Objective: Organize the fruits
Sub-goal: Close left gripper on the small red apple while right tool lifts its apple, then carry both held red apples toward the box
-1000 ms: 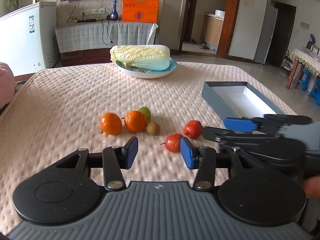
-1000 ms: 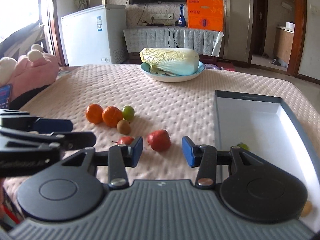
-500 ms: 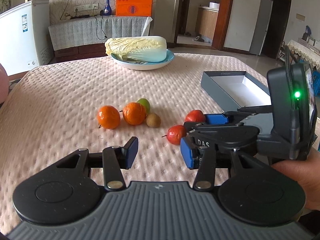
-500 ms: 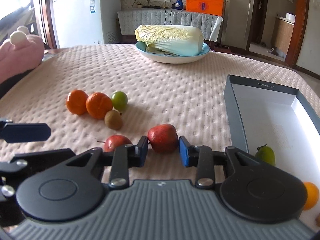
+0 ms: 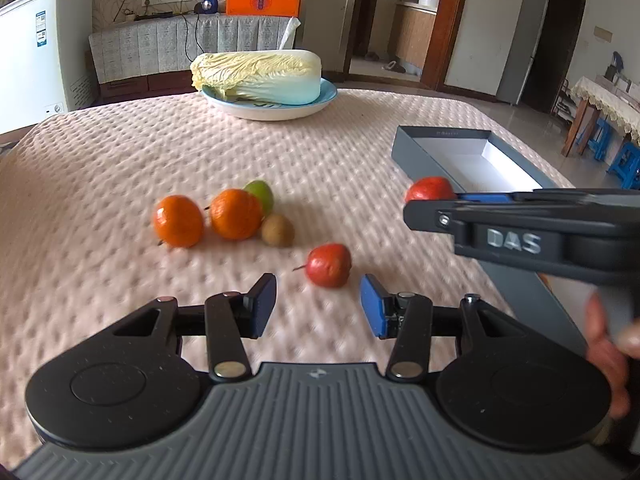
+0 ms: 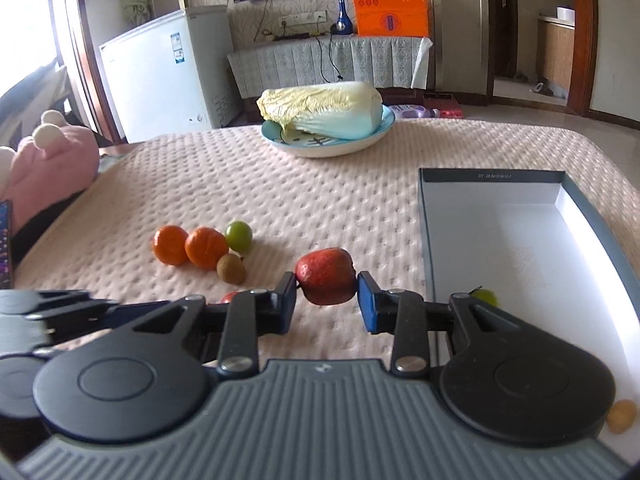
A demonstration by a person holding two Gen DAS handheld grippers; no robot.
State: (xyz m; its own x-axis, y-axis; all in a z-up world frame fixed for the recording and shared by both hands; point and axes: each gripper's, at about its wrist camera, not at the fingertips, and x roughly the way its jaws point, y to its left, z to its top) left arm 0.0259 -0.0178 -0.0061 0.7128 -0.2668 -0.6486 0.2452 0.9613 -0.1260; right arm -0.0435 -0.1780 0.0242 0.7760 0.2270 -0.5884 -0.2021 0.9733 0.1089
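Covering the whole bench (image 6: 320, 184) was a pink dimpled quilted cloth, and on it, to your right, lay the shallow grey cardboard box with a white floor (image 6: 520, 240), already holding a small green fruit (image 6: 486, 297) and a yellowish one (image 6: 621, 421) cut off at the picture's edge. Your right gripper (image 6: 327, 298) had its jaws pressed on either side of a small red apple-like fruit (image 6: 326, 276), raised just clear of the cloth beside the box. Your left gripper (image 5: 318, 306) stood with its jaws apart and nothing between them, aimed at the second red fruit (image 5: 329, 265) just ahead. Two orange mandarins (image 5: 178, 221), a green round fruit (image 5: 262, 196) and a brown kiwi-like fruit (image 5: 277, 230) waited in a touching cluster further left. You seemed to be mid-transfer: the next move called for carrying the gripped fruit over the box wall and releasing it low. In the right view your left gripper hid most of the second red fruit; the left view was motion-blurred.
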